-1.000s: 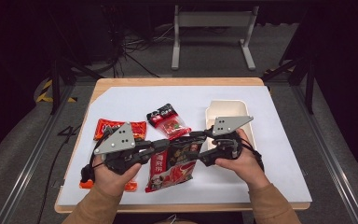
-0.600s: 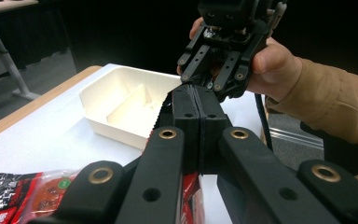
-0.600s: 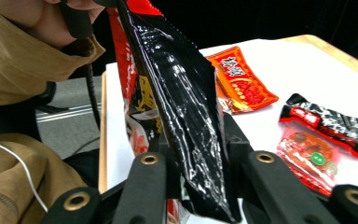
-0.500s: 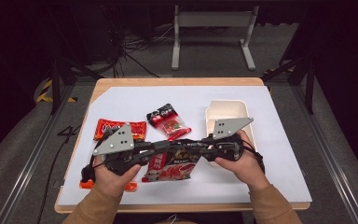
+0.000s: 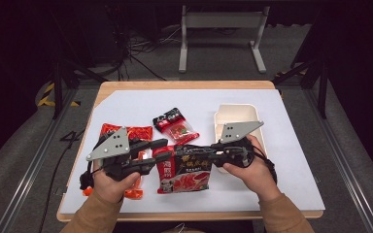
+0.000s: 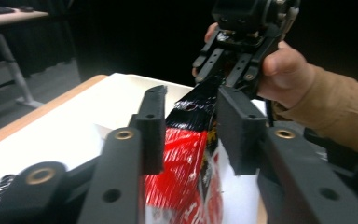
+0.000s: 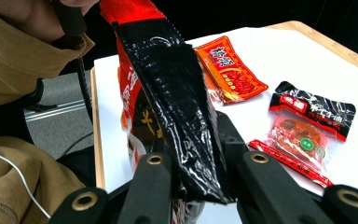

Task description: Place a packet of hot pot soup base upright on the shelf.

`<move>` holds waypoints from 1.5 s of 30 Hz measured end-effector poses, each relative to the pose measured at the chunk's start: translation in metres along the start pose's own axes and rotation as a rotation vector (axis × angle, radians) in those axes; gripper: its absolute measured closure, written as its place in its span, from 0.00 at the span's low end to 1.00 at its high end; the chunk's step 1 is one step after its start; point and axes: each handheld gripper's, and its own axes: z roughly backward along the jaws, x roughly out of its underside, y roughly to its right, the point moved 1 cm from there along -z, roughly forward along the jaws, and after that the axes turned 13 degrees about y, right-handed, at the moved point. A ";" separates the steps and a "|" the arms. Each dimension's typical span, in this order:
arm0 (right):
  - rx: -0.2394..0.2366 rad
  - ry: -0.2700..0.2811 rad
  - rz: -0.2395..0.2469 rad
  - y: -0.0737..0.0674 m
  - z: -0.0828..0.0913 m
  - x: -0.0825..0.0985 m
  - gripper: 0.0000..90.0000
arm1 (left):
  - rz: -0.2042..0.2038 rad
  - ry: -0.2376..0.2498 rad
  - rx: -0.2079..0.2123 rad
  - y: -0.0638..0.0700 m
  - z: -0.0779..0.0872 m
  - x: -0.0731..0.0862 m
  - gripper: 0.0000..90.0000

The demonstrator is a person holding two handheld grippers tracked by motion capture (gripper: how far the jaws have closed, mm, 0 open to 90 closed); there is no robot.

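A large red-and-black packet (image 5: 187,172) hangs over the table's front middle, stretched between my two grippers. My right gripper (image 5: 205,154) is shut on its black top edge (image 7: 172,93), its jaws having just closed there (image 7: 193,140). My left gripper (image 5: 164,149) stands open after its jaws have just been parting. In the left gripper view the packet (image 6: 186,154) runs between the left gripper's (image 6: 192,95) pads, with a gap on each side. Farther off in that view the right gripper (image 6: 233,65) pinches the packet's far end.
An orange-red packet (image 5: 126,133) lies at the left and a small black-and-red packet (image 5: 176,127) in the middle. A white tray (image 5: 238,116) stands behind my right hand. A white sheet (image 5: 141,104) covers the wooden table.
The right gripper's jaws have closed on the large packet's edge. The left gripper's jaws, shut on the packet before, have parted. Both hands have stayed about where they were.
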 end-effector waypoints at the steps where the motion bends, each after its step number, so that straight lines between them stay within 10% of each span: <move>1: 0.002 0.003 -0.003 0.000 0.000 -0.001 0.87 | 0.008 0.001 -0.007 -0.001 0.001 0.000 0.68; 31: 0.144 0.014 0.116 0.030 0.015 -0.068 0.87 | 0.059 0.040 -0.134 -0.030 0.032 0.008 0.44; 45: 0.241 0.006 0.136 0.058 0.031 -0.086 0.87 | 0.129 0.054 -0.271 -0.049 0.036 0.023 0.37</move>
